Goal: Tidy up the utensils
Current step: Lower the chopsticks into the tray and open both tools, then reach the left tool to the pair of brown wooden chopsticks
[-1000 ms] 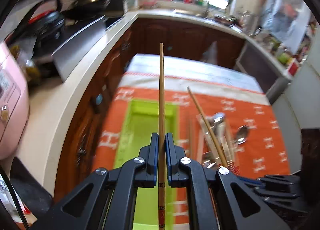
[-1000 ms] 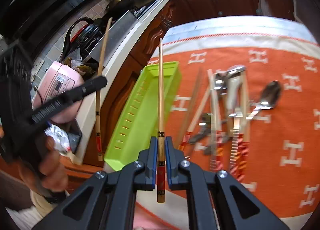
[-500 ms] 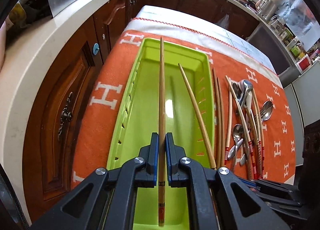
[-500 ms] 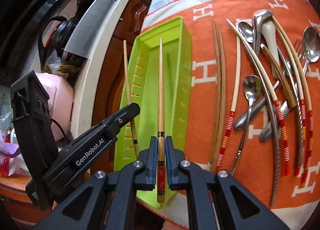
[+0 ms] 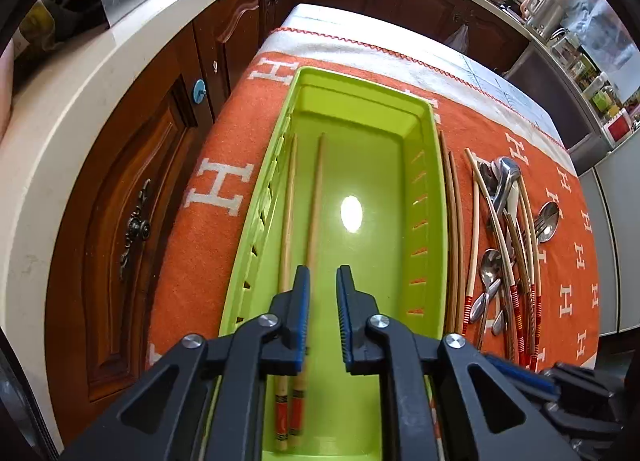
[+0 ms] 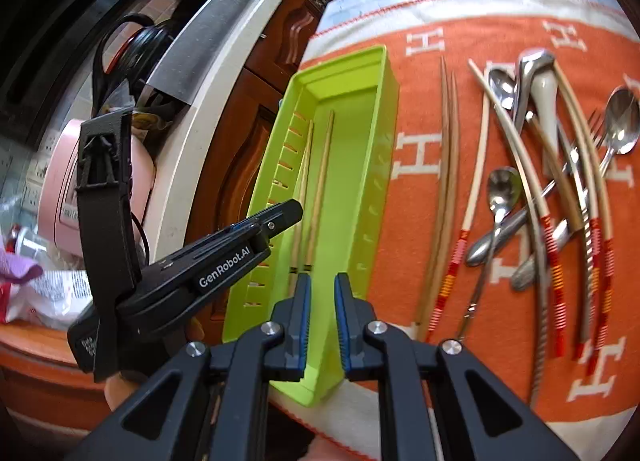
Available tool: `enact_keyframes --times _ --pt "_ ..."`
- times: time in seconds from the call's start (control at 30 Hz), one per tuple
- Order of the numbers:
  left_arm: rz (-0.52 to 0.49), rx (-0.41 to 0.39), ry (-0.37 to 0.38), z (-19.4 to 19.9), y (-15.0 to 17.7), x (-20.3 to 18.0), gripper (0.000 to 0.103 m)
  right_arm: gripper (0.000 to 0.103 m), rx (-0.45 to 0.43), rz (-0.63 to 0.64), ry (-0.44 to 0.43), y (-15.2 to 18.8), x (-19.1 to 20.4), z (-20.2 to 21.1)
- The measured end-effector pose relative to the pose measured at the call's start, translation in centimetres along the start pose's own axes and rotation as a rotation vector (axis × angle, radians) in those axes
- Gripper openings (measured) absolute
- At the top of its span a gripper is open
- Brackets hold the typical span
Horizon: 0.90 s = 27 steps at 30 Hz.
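Both chopsticks (image 5: 316, 197) lie lengthwise along the green tray's (image 5: 436, 197) left wall, lower centre of frame, leaving room for more; left gripper (image 5: 322, 301) and right gripper (image 6: 320, 301) hover with jaws opening, nothing between them.

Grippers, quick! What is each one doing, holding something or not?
Left gripper: jaws opening, nothing between them; two chopsticks lie in the green tray below.
Right gripper: jaws opening, empty, over the tray's near end.
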<state>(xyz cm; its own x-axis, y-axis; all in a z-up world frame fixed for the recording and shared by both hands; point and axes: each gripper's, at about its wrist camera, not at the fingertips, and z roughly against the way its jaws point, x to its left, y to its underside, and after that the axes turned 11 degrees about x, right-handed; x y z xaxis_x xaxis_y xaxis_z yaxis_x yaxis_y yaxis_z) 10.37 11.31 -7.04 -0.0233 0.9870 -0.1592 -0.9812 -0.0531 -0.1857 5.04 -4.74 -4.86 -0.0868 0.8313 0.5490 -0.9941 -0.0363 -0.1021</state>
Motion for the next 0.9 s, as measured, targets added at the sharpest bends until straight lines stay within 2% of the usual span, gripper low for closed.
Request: enact_keyframes --times 0.13,0.27,0.57,0.73,0.83,0.9 --pt "-0.009 -0.020 0.014 1.2 0.2 -0.9 0.014 0.012 -0.045 0.037 0.064 0.4 -0.8 1.5" --pt "-0.032 -0.060 0.023 2.9 0.6 -2.3 0.022 0.012 -0.115 0.072 0.111 0.9 -1.6 3.9" --pt "-0.110 -0.098 0.073 4.9 1.2 -6.9 0.023 0.012 -0.253 0.080 0.159 1.7 -4.7 9.0" --pt "-0.153 -0.070 0.123 4.1 1.4 -9.4 0.022 0.012 -0.289 0.055 0.164 1.8 -6.9 10.9" --pt "-0.177 -0.035 0.150 2.8 1.2 -10.4 0.013 0.012 -0.300 0.033 0.161 1.9 -8.1 11.4" --pt "-0.190 -0.009 0.150 1.6 0.9 -10.9 0.011 0.012 -0.290 0.026 0.147 2.0 -8.6 11.1"
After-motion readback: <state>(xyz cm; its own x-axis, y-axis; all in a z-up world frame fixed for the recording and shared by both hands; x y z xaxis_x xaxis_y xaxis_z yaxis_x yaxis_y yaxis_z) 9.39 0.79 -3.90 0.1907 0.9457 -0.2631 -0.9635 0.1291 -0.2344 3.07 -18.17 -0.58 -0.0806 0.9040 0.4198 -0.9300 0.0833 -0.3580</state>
